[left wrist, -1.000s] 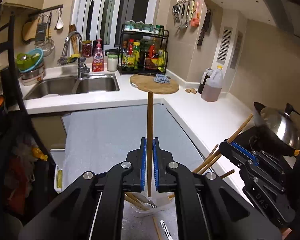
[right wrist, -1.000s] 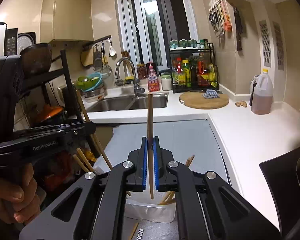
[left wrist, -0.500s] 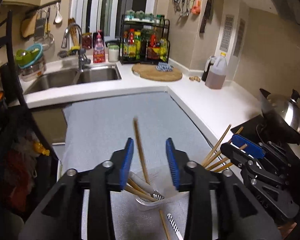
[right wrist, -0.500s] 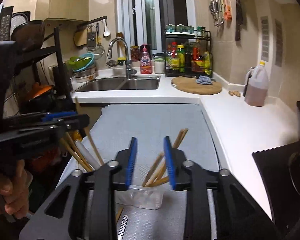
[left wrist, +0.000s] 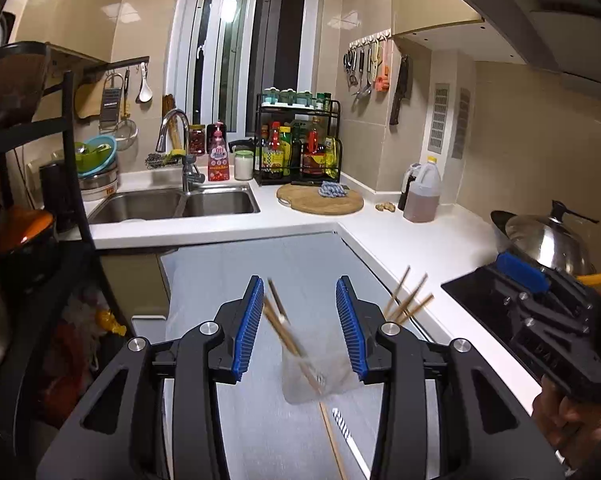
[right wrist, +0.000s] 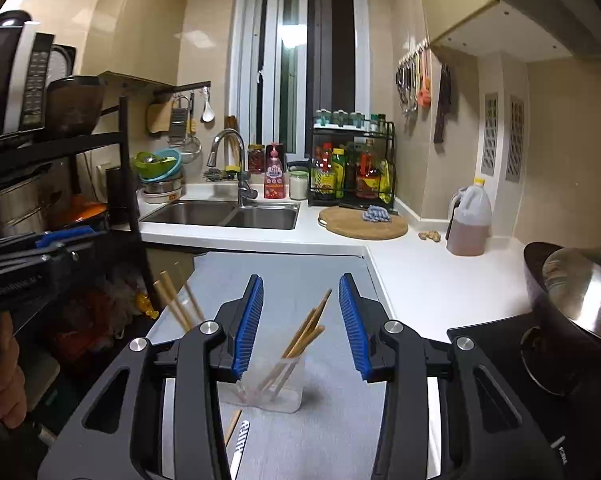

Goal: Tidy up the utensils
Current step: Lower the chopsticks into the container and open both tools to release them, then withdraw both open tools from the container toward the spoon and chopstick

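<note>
1. The body of the left gripper (right wrist: 16, 276), seen at the left edge of the right wrist view, carries pale lettering too blurred to read.
2. The pink bottle (right wrist: 274, 174) by the sink has a label whose print cannot be made out.
3. The patterned utensil (right wrist: 240, 440) on the mat bears dark marks, illegible.

Two clear containers side by side on the counter's mat (right wrist: 324, 280), near its front edge: left container (left wrist: 316, 380) and right container (right wrist: 270, 384), each with chopsticks (right wrist: 304, 336) leaning inside. Loose chopstick (left wrist: 332, 440) and knife (right wrist: 240, 440) lying just in front. Sink (right wrist: 228, 214) at the back left; cutting board (right wrist: 362, 224) in the back corner; wok (right wrist: 580, 292) on the right.
</note>
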